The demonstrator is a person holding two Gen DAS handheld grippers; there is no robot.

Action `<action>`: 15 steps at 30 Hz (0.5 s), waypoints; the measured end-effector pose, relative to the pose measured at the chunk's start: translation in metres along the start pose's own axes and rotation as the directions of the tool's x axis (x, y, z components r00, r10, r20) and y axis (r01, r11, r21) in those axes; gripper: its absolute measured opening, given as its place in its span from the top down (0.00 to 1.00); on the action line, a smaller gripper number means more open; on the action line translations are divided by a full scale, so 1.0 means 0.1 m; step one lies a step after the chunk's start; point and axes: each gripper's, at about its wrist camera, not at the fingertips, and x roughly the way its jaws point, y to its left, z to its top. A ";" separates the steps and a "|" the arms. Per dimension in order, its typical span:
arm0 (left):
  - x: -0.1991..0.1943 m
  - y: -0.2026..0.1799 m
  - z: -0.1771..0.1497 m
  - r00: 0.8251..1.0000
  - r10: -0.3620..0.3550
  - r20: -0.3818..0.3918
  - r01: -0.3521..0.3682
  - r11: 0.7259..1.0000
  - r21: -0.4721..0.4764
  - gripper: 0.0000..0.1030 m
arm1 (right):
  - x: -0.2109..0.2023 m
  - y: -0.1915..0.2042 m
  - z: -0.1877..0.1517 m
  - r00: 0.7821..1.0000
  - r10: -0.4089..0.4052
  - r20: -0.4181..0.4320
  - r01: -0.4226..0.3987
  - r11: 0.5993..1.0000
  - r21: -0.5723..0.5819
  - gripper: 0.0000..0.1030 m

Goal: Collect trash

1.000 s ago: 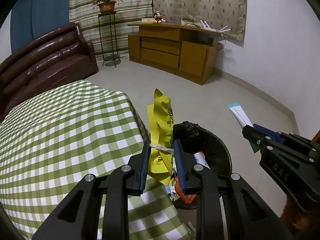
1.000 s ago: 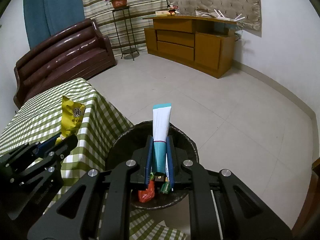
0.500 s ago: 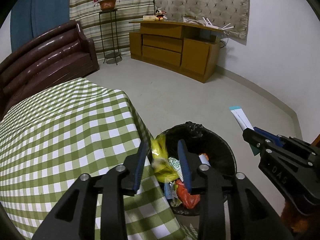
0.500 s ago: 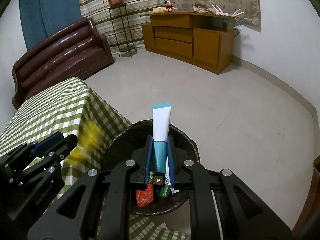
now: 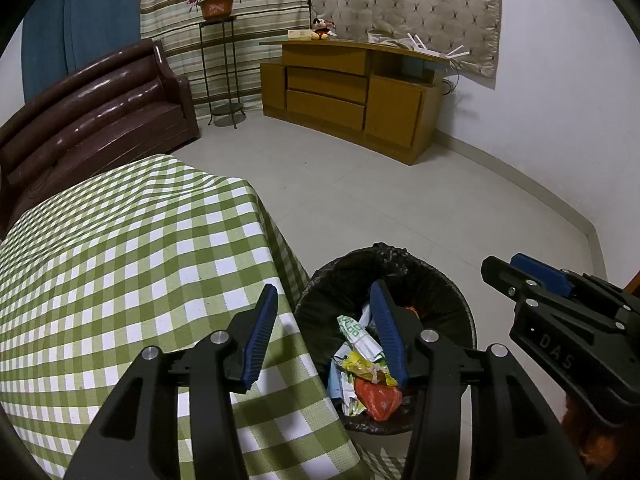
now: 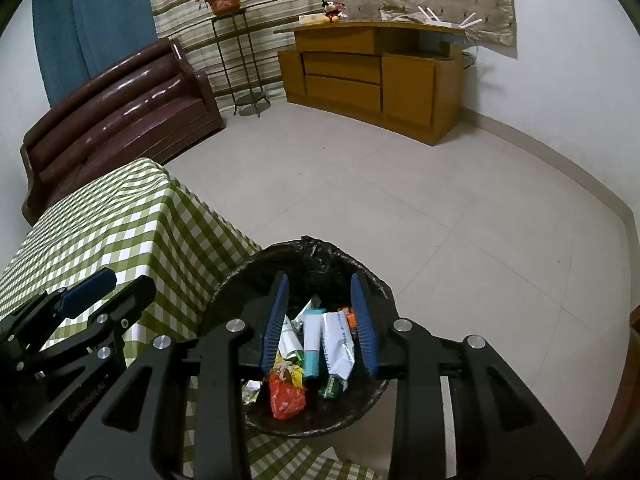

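Black plastic lines the bin point(image 6: 372, 280) beside the checked table point(image 5: 120, 260), where wrappers, a white-and-teal tube point(image 6: 312, 340) and an orange scrap point(image 6: 286, 398) lie heaped. Both the left gripper point(image 5: 324, 304) and the right gripper point(image 6: 320, 292) hang above it, jaws opening with nothing between them. Gripper bodies hide the bin's near rim, and the crumpled yellow piece point(image 5: 366, 368) is probably a snack bag.

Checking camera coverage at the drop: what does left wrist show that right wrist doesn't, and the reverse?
Left wrist only: most of the checked tablecloth top, and the right hand-held gripper from the side.

Right wrist only: the white and teal tube lying in the bin, and the left hand-held gripper from the side.

Both: the black-lined trash bin holding an orange wrapper, with both sets of jaws opening and nothing between them.
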 end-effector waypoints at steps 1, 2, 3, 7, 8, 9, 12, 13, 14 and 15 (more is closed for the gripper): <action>0.00 0.00 0.00 1.000 0.000 0.000 0.000 1.000 0.000 0.53 | -0.01 0.00 0.00 1.000 -0.002 0.003 0.002 1.000 0.001 0.66; 0.00 -0.01 0.01 1.000 0.001 0.002 -0.001 1.000 0.001 0.52 | -0.02 -0.01 0.00 1.000 -0.004 0.007 0.004 1.000 0.002 0.64; -0.01 -0.01 0.01 1.000 0.002 0.004 -0.002 1.000 0.001 0.51 | -0.03 -0.01 0.00 1.000 -0.006 0.010 0.006 1.000 0.002 0.62; -0.04 -0.01 0.01 1.000 0.002 0.012 -0.002 1.000 0.002 0.49 | -0.09 -0.01 -0.01 1.000 -0.016 0.021 0.016 1.000 0.000 0.59; -0.05 0.00 0.01 1.000 0.002 0.013 -0.002 1.000 0.001 0.48 | -0.10 -0.01 -0.02 1.000 -0.019 0.024 0.019 1.000 -0.001 0.58; -0.06 0.00 0.01 1.000 0.002 0.016 -0.002 1.000 -0.001 0.48 | -0.11 -0.01 -0.03 0.999 -0.022 0.027 0.022 1.000 -0.002 0.57; -0.11 -0.02 0.00 1.000 0.007 0.029 -0.007 1.000 -0.001 0.45 | -0.15 -0.01 -0.04 0.999 -0.030 0.032 0.030 1.000 -0.001 0.56; -0.12 -0.01 0.00 0.999 0.008 0.032 -0.008 1.000 0.000 0.44 | -0.17 -0.02 -0.04 0.999 -0.032 0.034 0.032 0.999 -0.002 0.55; -0.13 -0.01 -0.01 0.999 0.009 0.034 -0.009 1.000 -0.001 0.43 | -0.17 -0.01 -0.05 0.999 -0.034 0.035 0.034 0.999 -0.002 0.55; -0.14 -0.01 -0.01 0.999 0.010 0.037 -0.010 1.000 -0.002 0.43 | -0.19 -0.02 -0.05 0.999 -0.038 0.038 0.038 0.999 -0.002 0.52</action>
